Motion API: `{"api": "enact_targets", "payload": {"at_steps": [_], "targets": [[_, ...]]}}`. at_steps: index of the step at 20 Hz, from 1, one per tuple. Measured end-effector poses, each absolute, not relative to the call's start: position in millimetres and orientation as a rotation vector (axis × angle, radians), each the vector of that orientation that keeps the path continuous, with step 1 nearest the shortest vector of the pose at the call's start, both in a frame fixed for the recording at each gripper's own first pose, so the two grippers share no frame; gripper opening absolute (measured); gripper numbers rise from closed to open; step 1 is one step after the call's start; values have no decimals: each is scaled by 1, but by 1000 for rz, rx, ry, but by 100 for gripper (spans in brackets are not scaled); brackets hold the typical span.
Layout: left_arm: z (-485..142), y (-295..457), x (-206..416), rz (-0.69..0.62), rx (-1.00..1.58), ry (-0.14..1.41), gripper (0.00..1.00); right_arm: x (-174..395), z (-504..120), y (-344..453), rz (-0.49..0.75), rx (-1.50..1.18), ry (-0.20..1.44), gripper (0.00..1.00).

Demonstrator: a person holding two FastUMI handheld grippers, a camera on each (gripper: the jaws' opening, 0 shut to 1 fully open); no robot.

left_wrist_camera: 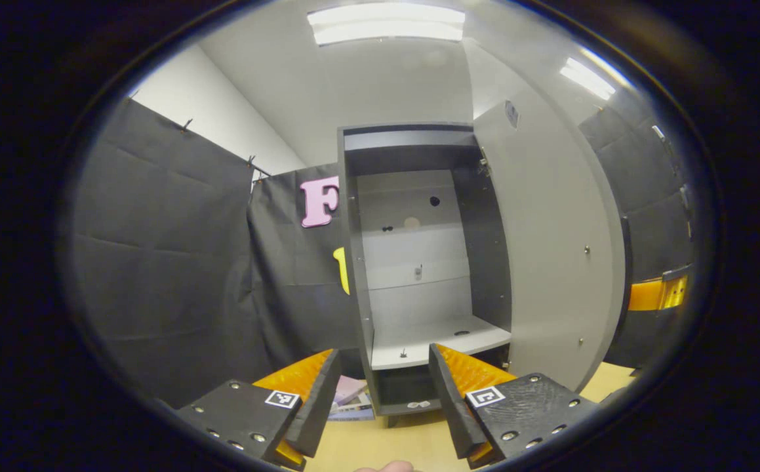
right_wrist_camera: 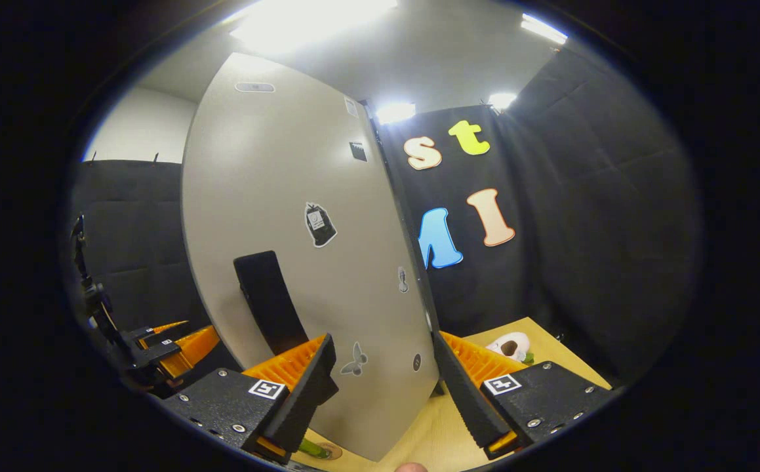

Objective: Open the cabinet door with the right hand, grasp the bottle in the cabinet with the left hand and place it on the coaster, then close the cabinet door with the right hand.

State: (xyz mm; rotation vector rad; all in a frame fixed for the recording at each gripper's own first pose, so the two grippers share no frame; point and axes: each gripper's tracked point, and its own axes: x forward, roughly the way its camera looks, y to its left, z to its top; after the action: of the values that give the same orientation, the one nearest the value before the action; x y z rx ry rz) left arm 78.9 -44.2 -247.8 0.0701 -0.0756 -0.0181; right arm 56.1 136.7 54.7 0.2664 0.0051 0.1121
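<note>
The grey cabinet (left_wrist_camera: 353,262) stands open ahead of my left gripper (left_wrist_camera: 383,400), whose fingers are open and hold nothing. Its pale shelf (left_wrist_camera: 439,337) and back wall show inside. The door (left_wrist_camera: 550,262) is swung out to the right. In the right gripper view the door's outer face (right_wrist_camera: 301,196) is close in front, with a black handle (right_wrist_camera: 268,301) just above my open right gripper (right_wrist_camera: 386,393). Under the door's lower edge a green bit of the bottle (right_wrist_camera: 311,448) shows on a round coaster (right_wrist_camera: 332,451).
Magazines (left_wrist_camera: 350,400) lie on the wooden table (left_wrist_camera: 380,446) by the cabinet's foot. A white object (right_wrist_camera: 511,344) rests on the table right of the door. The other gripper (right_wrist_camera: 163,347) is at the left, beyond the door. Black cloth walls surround the booth.
</note>
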Motion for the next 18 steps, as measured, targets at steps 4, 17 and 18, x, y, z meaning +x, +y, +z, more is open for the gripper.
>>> {"api": "enact_targets", "payload": {"at_steps": [4,17,18], "targets": [[-249,-44,83,-43,38,-70,76,78,52,162,89,279,5,94],[-256,-60,85,-110,-41,-16,80,99,47,208,-20,93,-30,95],[-257,-60,84,-111,-38,-11,73,101,44,207,-23,79,-29,94]]}}
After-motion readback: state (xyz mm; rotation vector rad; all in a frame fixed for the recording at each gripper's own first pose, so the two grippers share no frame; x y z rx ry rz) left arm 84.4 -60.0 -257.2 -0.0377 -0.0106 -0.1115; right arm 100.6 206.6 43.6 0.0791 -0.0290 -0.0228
